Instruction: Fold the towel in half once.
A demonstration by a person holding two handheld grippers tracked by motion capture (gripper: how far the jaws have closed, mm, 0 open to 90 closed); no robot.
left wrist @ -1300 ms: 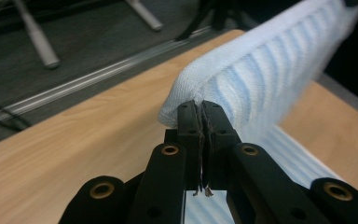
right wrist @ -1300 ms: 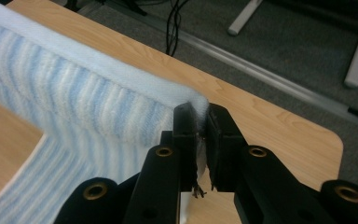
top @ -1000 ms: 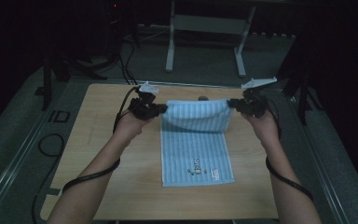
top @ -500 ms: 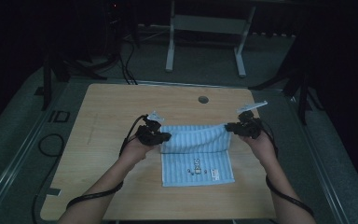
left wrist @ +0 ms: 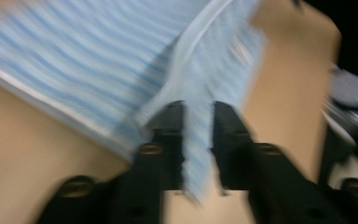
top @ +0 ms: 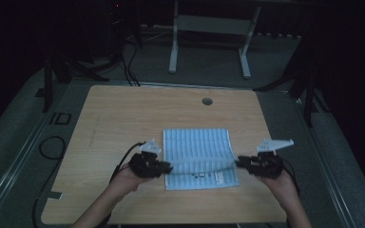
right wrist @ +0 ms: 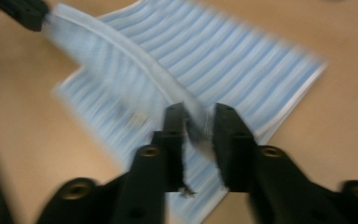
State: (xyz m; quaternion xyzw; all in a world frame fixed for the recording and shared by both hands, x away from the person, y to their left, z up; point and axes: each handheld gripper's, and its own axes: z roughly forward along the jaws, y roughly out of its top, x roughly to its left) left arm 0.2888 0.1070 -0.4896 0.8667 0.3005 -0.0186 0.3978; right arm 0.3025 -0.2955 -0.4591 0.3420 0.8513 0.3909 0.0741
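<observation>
1. The work in hand is folding a blue-striped towel (top: 199,154) in half on the wooden table (top: 123,118). The left gripper (top: 167,167) and the right gripper (top: 240,163) have each taken a corner of the far edge and carried it over towards the near edge.

2. Left gripper: in the left gripper view its jaws stand a little apart, with a strip of the cloth (left wrist: 196,140) running down between them. They have just been opening, and a gap shows on either side of the cloth, so it looks freed and not pinched. The folded body of the towel spreads ahead of the jaws and off to their left.

3. Right gripper: in the right gripper view the jaws (right wrist: 200,126) are likewise part-way open and have just been opening. A corner of the cloth (right wrist: 198,123) hangs loosely between them. The picture is blurred, so I cannot tell whether one pad touches it. The rest of the towel lies ahead of these jaws, with the hem running away to the other gripper at the upper left.

4. The step, as I judge it, is the letting-go at the end of the fold: the carried edge sits between the two grippers, just short of the near edge.

5. The next move calls for drawing both grippers straight back and clear without snagging the corners, then checking that the edges line up.
</observation>
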